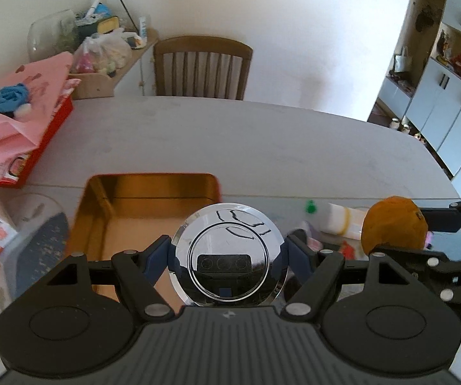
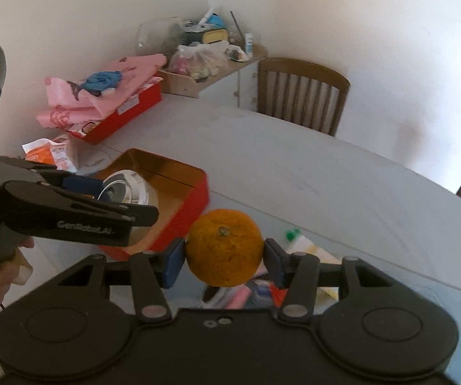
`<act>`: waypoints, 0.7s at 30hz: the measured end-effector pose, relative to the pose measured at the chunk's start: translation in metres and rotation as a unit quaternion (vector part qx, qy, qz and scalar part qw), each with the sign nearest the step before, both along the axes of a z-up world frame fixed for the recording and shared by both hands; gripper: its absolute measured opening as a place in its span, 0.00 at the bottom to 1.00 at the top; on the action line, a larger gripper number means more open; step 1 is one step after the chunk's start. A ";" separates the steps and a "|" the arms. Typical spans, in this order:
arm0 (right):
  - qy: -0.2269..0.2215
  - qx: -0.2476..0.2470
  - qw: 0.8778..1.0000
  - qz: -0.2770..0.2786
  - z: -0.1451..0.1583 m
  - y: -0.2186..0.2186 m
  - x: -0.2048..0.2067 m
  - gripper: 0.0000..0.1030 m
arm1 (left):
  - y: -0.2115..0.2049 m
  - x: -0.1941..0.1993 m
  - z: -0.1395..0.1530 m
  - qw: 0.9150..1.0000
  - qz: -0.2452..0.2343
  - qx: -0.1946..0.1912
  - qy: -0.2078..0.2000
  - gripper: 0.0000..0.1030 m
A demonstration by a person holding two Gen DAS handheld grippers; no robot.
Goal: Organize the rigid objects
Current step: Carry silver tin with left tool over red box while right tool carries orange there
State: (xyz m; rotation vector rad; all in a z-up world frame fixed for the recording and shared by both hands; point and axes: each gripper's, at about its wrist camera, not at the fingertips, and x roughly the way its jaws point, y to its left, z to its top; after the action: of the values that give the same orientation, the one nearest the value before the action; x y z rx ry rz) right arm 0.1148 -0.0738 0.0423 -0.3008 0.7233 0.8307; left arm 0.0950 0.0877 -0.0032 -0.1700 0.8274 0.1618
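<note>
Currently, step in hand: carriage of two picked items toward the open tin; placement not yet done, as judged from both items hanging above the bench.

Item 1. Chrome disc [image 1: 229,253]: round, mirror-bright, with a raised inner ring and black marker strokes on its far edge; the camera's own reflection shows in its face. Held edge to edge by the left gripper [image 1: 229,256], fingers clamped on its two sides. Position: in the air over the near right part of the tin.

Item 2. Orange [image 2: 225,247]: round, dull orange, pitted skin, small stem scar facing the camera. Held by the right gripper [image 2: 225,258], fingers clamped on its left and right sides. Position: in the air just right of the tin's near right corner, above loose clutter on the bench.

Receptacle. Tin [image 2: 198,199]: rectangular, red outside, gold inside, lid off; floor appears bare where it shows.

Support. Bench [image 1: 230,134]: pale grey, far half bare; red box [image 2: 124,118] with pink wrapping at far left; wooden chair [image 1: 201,64] beyond.

Next move, as judged: lower the disc until it sits flat on the tin floor, then part the fingers; bring the orange leftward over the red wall and set it in the free space beside the disc. The orange may roll, so release low.
</note>
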 end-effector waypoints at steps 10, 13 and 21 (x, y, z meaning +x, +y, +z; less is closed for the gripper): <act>-0.013 -0.016 1.000 0.024 -0.013 0.077 -0.007 0.51 | 0.074 0.018 -0.014 1.000 0.025 -0.004 0.008 0.74; -0.013 -0.024 0.999 0.033 -0.021 0.097 -0.006 0.51 | 0.089 0.027 -0.022 1.000 0.022 -0.003 0.016 0.74; 0.004 -0.054 0.997 0.055 -0.049 0.144 -0.002 0.51 | 0.122 0.062 -0.051 0.998 0.026 -0.007 0.052 0.74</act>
State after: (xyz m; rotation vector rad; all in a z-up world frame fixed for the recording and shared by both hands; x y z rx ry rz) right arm 0.1129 0.0701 -0.0071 -0.4382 0.7655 0.8987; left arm 0.1574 0.2101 -0.0540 -0.1966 0.9292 0.2151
